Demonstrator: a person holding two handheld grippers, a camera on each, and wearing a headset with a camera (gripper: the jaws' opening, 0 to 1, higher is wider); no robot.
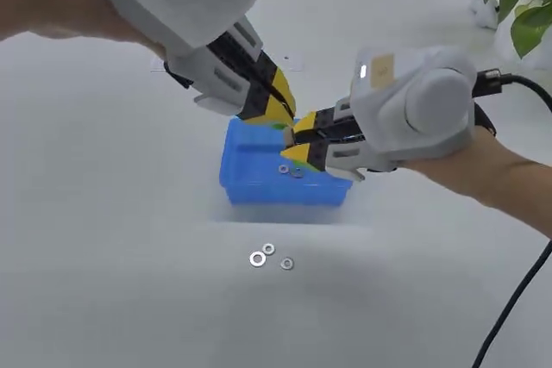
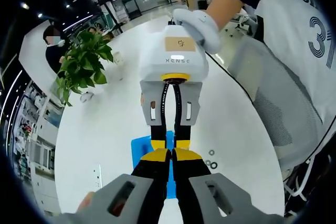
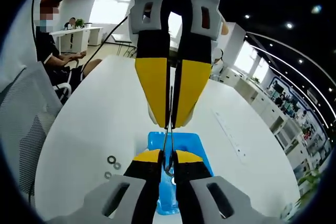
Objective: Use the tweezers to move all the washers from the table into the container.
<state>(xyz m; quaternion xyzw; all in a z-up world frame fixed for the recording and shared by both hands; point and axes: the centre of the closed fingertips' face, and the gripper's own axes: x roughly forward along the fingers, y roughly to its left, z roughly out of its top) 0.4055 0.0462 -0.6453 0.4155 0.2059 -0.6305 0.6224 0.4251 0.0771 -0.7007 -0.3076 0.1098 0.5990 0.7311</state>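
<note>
My right tool [image 3: 168, 157] has its jaws pinched on the tweezers [image 3: 167, 139], above the blue container [image 3: 191, 148]. The left tool [image 3: 171, 116] faces mine, clamping them too. Three washers [image 3: 111, 159] lie on the surface [image 3: 94, 129] left of my tool.

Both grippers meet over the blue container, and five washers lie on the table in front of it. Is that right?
Not five. The head view shows three washers on the table in front of the blue container. The rest of the statement holds.
</note>
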